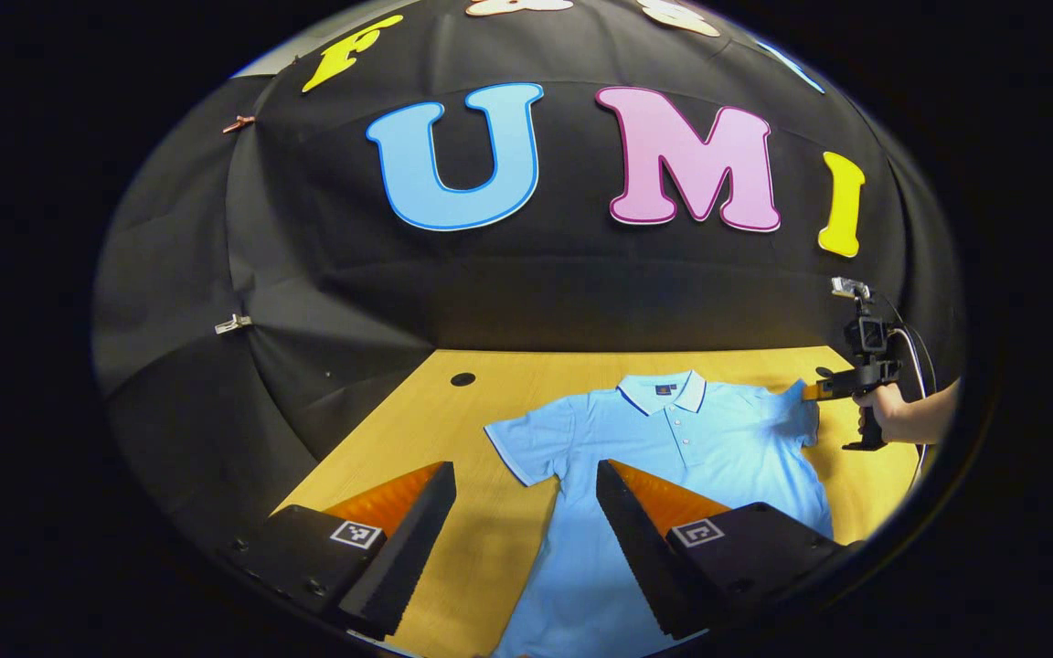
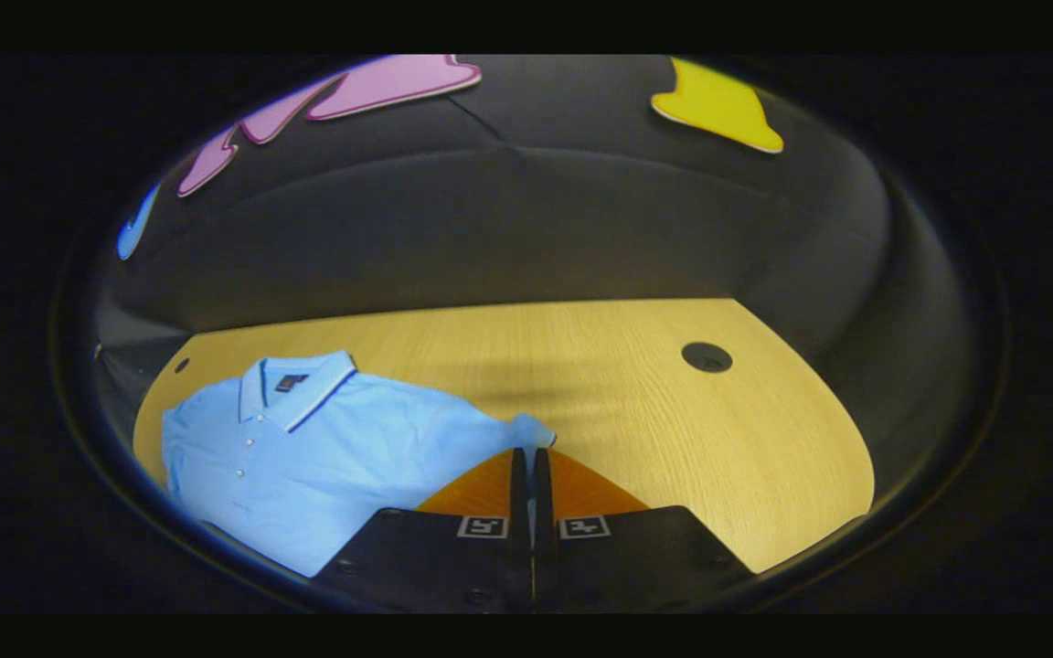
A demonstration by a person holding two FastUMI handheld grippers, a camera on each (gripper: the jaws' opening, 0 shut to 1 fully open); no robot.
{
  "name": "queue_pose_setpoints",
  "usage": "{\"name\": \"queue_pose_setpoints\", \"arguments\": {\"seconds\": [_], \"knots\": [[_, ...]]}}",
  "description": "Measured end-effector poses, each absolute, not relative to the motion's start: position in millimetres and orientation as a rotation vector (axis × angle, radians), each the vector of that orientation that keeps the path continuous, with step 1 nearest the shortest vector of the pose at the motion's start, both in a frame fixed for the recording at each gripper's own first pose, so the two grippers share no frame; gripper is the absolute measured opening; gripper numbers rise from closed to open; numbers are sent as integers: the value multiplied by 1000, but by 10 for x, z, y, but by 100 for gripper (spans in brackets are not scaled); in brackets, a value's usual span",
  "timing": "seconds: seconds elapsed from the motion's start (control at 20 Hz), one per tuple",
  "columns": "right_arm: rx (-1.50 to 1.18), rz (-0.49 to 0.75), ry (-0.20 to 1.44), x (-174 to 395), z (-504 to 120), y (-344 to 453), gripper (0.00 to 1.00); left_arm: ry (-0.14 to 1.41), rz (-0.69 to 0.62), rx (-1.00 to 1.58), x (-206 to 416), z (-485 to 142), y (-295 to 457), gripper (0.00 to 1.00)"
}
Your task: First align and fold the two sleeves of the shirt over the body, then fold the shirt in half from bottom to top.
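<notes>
Left gripper view looks down a light blue polo shirt (image 1: 673, 448) lying flat and face up on the wooden table (image 1: 490, 548), its long axis running from the hem near the camera to the white-trimmed collar (image 1: 664, 391) at the far side, toward the booth wall. One short sleeve (image 1: 526, 443) spreads out flat to the side. The left gripper (image 1: 526, 530) hangs above the shirt's lower part with its fingers spread wide, holding nothing. Farther off, a hand (image 1: 892, 416) holds the right gripper (image 1: 810, 391) at the other sleeve (image 1: 792, 416), which is bunched and lifted there. Right gripper view shows the right gripper (image 2: 533, 457) with its fingers pressed together, pinching that sleeve's edge (image 2: 531, 429), the collar (image 2: 293, 388) off to the side.
</notes>
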State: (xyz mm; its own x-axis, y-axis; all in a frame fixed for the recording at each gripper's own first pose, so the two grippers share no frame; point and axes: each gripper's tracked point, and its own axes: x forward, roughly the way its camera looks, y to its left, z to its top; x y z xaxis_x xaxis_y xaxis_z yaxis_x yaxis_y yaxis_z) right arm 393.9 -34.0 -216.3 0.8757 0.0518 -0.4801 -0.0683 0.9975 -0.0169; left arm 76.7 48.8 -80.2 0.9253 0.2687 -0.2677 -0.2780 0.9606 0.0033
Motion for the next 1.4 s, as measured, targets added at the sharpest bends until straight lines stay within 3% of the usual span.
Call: {"name": "queue_pose_setpoints", "arguments": {"seconds": [0.2, 0.6, 0.75, 0.8, 0.95, 1.05, 1.4], "knots": [[-125, 149, 412, 3901, -1793, 215, 5, 266, 296, -68, 724, -799, 511, 99], [-163, 340, 399, 3593, -1816, 1757, 2, 249, 294, -92, 747, -758, 566, 99], [-202, 426, 367, 3375, -1813, 2139, 76, 239, 288, -113, 854, -781, 611, 99], [-210, 446, 362, 3280, -1802, 2173, 84, 241, 283, -116, 923, -802, 632, 99], [-167, 454, 378, 2992, -1794, 2065, 95, 248, 252, -119, 1237, -905, 734, 99], [-162, 420, 377, 2830, -1763, 1779, 98, 260, 236, -125, 1514, -1000, 833, 99], [-142, 331, 343, 2425, -1592, 895, 98, 349, 184, -121, 2662, -1586, 1165, 99]]}}
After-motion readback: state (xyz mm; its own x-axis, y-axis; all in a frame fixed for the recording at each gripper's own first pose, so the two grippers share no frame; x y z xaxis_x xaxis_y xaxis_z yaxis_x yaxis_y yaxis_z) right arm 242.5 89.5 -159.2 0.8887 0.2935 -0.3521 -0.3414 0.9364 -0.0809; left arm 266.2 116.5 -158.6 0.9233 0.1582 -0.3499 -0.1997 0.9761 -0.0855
